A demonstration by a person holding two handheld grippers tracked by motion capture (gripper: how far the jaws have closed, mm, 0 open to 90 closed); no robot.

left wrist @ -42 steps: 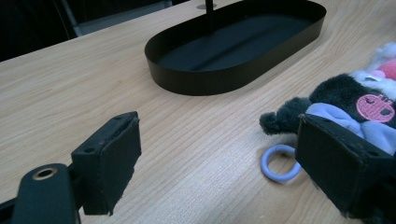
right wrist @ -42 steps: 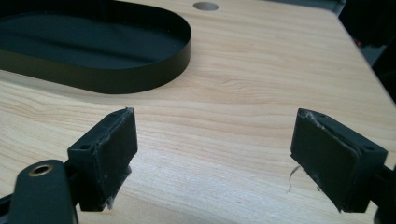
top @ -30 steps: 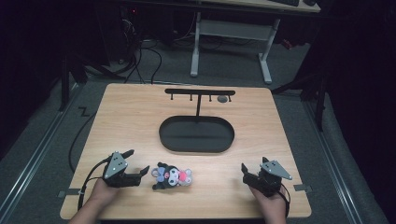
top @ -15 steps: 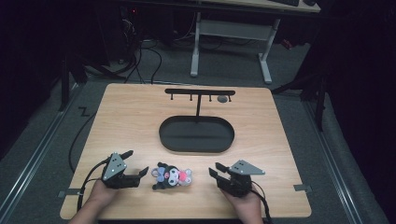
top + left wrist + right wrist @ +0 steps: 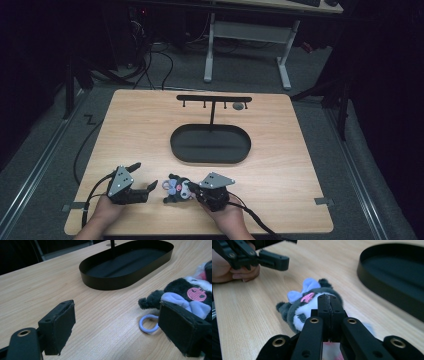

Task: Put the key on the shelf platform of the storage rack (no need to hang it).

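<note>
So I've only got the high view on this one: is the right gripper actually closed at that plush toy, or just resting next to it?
Observer: In the right gripper view, the right gripper has its jaws shut, pads pressed together, over the plush toy. I cannot tell whether any fabric is pinched.
Operator: And the left one?
Observer: The left gripper is open, jaws wide apart, holding nothing.
Operator: What's the pale speck by the toy?
Observer: A lilac ring lying flat on the table, between the left gripper's jaws and close to the toy.
</note>
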